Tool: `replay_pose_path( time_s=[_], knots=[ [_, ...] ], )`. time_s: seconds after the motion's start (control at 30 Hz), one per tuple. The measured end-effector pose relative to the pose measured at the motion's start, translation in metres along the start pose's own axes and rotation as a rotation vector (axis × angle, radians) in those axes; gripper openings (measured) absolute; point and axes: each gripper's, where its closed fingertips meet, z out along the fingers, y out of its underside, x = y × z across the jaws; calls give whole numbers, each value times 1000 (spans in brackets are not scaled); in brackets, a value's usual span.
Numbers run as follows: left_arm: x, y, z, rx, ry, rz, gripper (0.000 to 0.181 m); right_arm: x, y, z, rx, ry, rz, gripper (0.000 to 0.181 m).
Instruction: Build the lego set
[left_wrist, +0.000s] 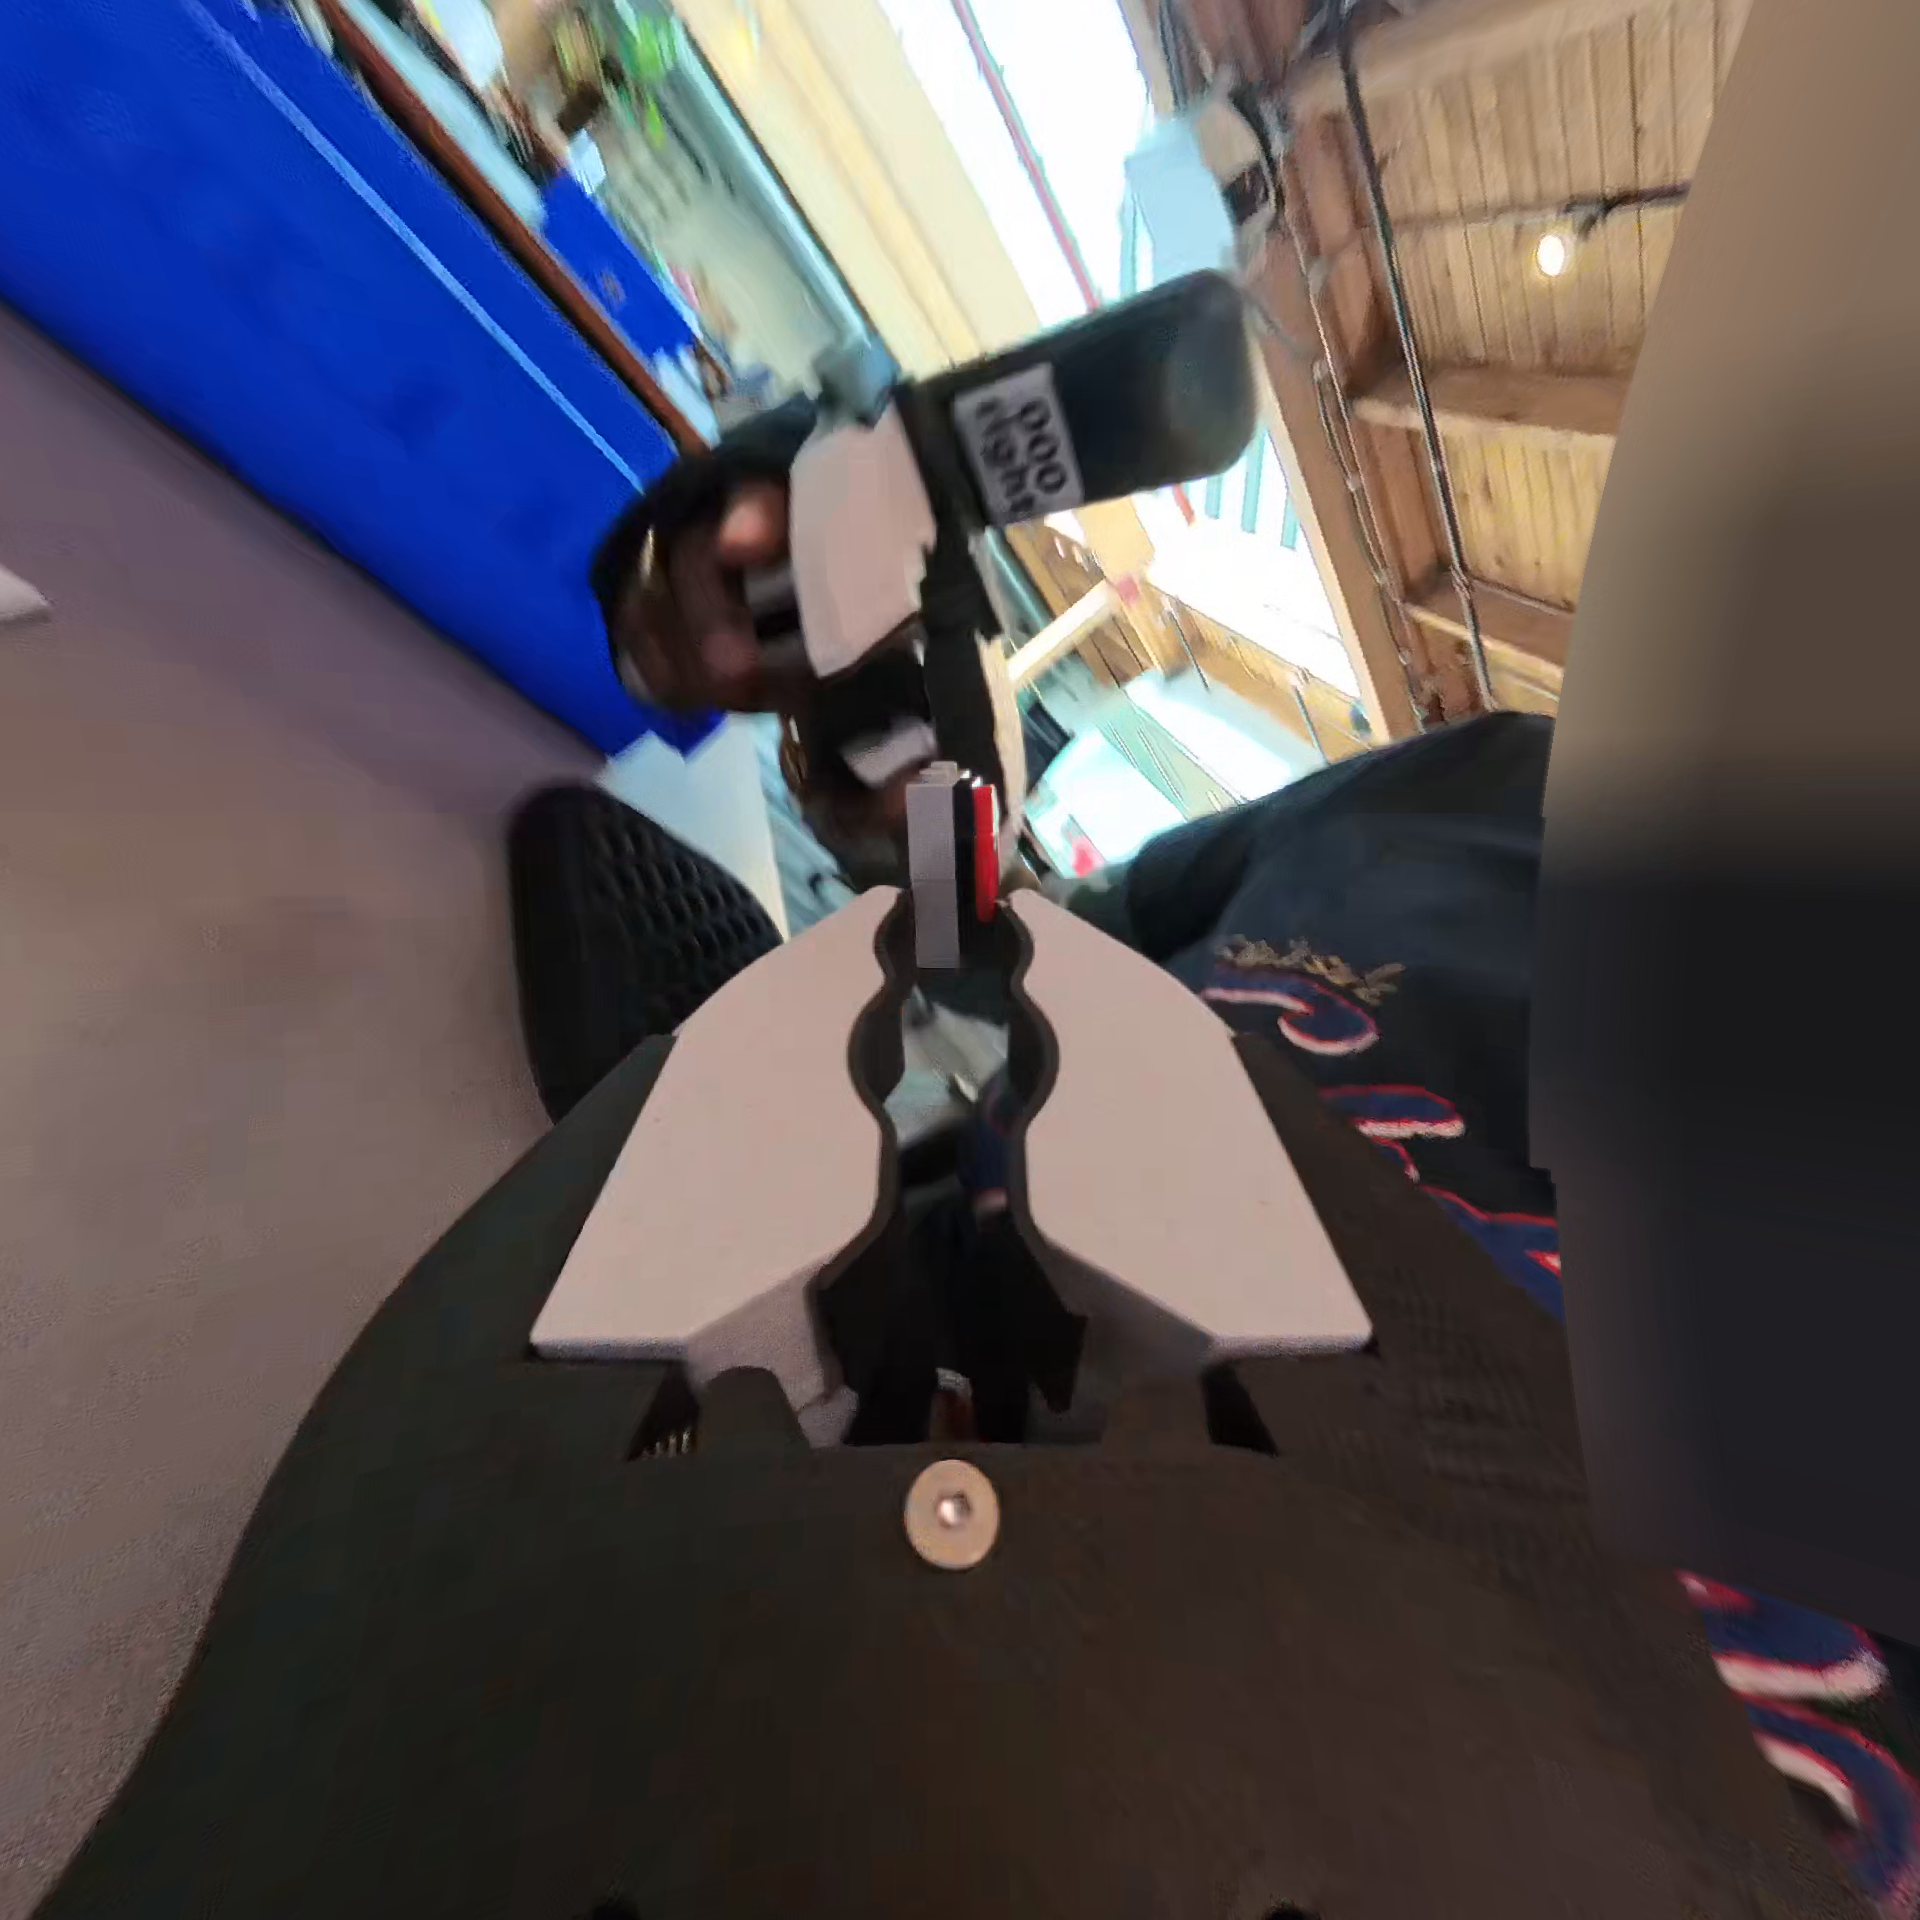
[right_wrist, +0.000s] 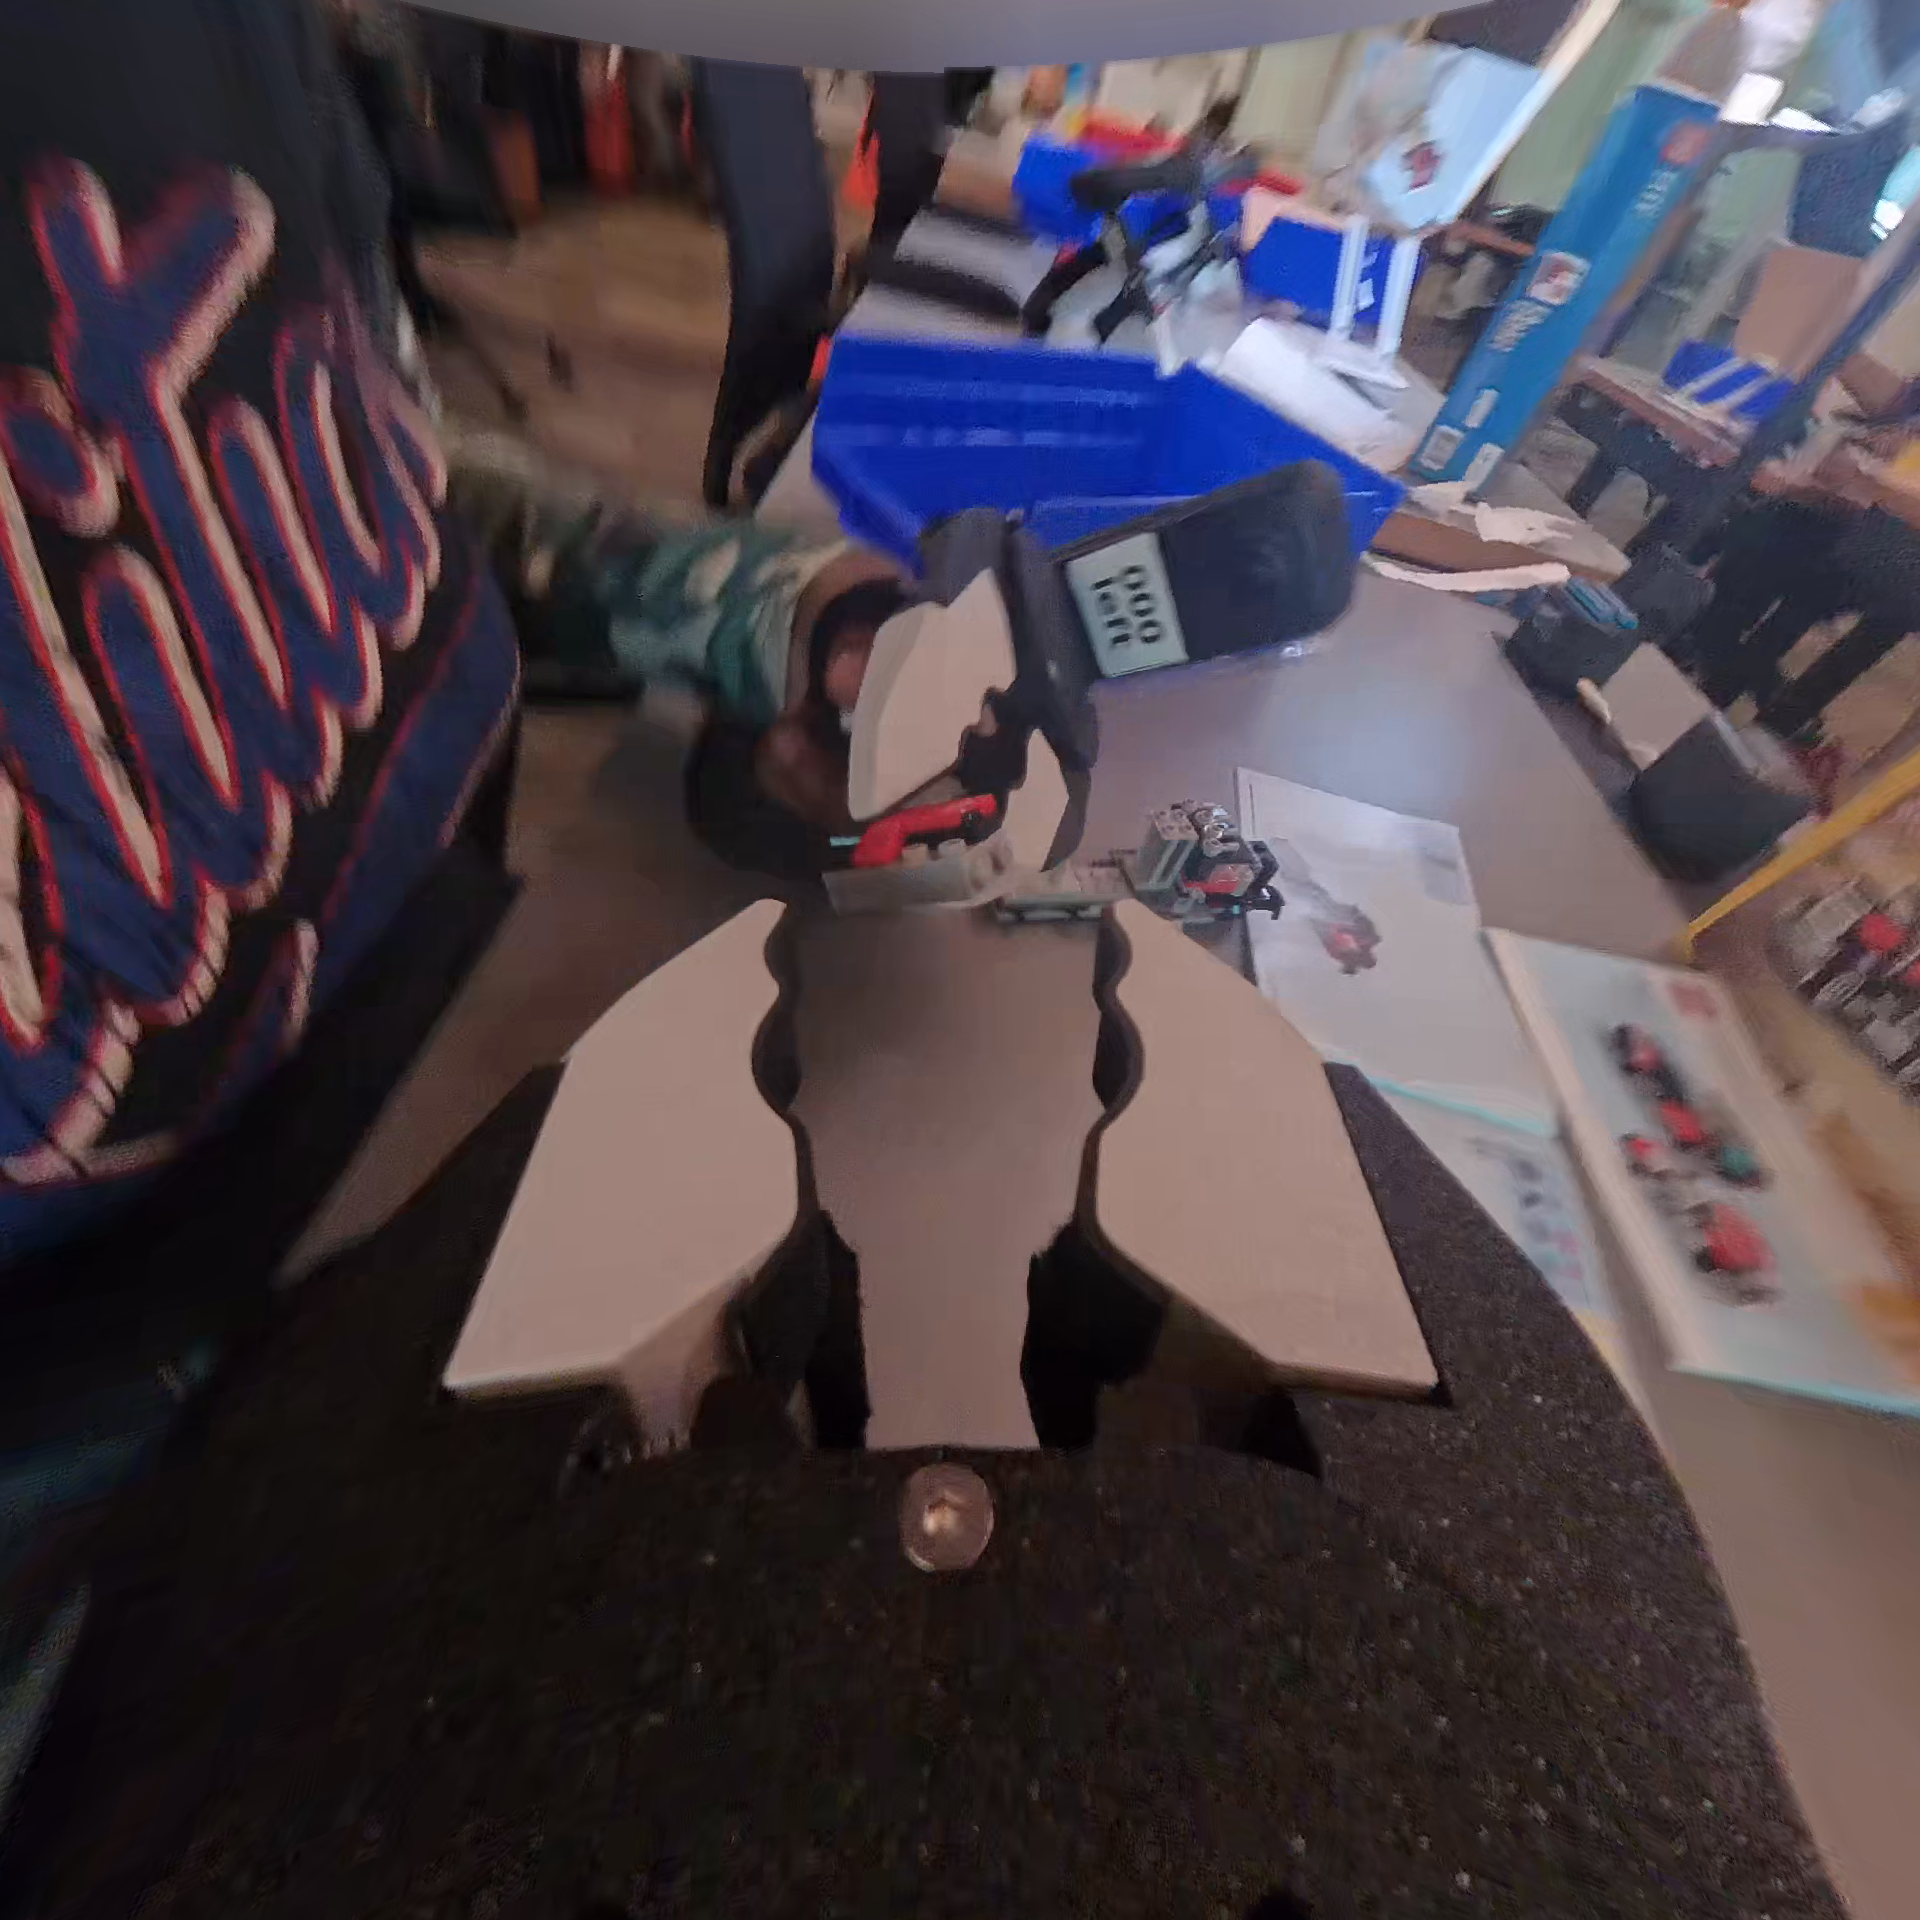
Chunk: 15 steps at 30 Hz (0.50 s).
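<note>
The left gripper (left_wrist: 956, 914) lifts a small grey, black and red lego piece (left_wrist: 954, 883) clear of the table (right_wrist: 1403, 727), clamped at the fingertips, probably to turn it toward the other tool. Facing that piece, the right gripper (right_wrist: 940, 920) holds nothing, its fingers wide apart; the partly built model (right_wrist: 1195, 857) sits on the table just beyond the piece, beside the open instruction booklet (right_wrist: 1371, 966).
</note>
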Motion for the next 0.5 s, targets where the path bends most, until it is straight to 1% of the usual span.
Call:
replay_pose_path(
  time_s=[0.03, 0.1, 0.2, 0.3, 0.37, 0.4, 0.47, 0.5],
  knots=[
    [0, 6, 0, -55, 15, -36, 15, -4, 1, 1, -47, -25, -96, 50],
    [-3, 15, -1, -145, 6, -56, 15, -11, -1, 3, -87, -95, -229, 43],
    [-5, 20, -1, -216, -1, -66, 15, -20, -1, 7, -147, -211, -310, 40],
    [-4, 29, 2, -299, 1, -59, 15, -23, 11, 11, -247, -278, -376, 38],
    [-4, 33, 4, -336, 3, -57, 15, -31, 15, 13, -269, -339, -397, 26],
    [-4, 35, 5, -353, 2, -55, 15, -34, 17, 13, -275, -358, -382, 23],
    [-6, 35, 5, -364, -14, -43, 15, -33, 20, 11, -261, -346, -329, 20],
    [-8, 31, 3, -347, -29, -24, 16, -30, 20, 10, -232, -322, -298, 17]
  ],
)
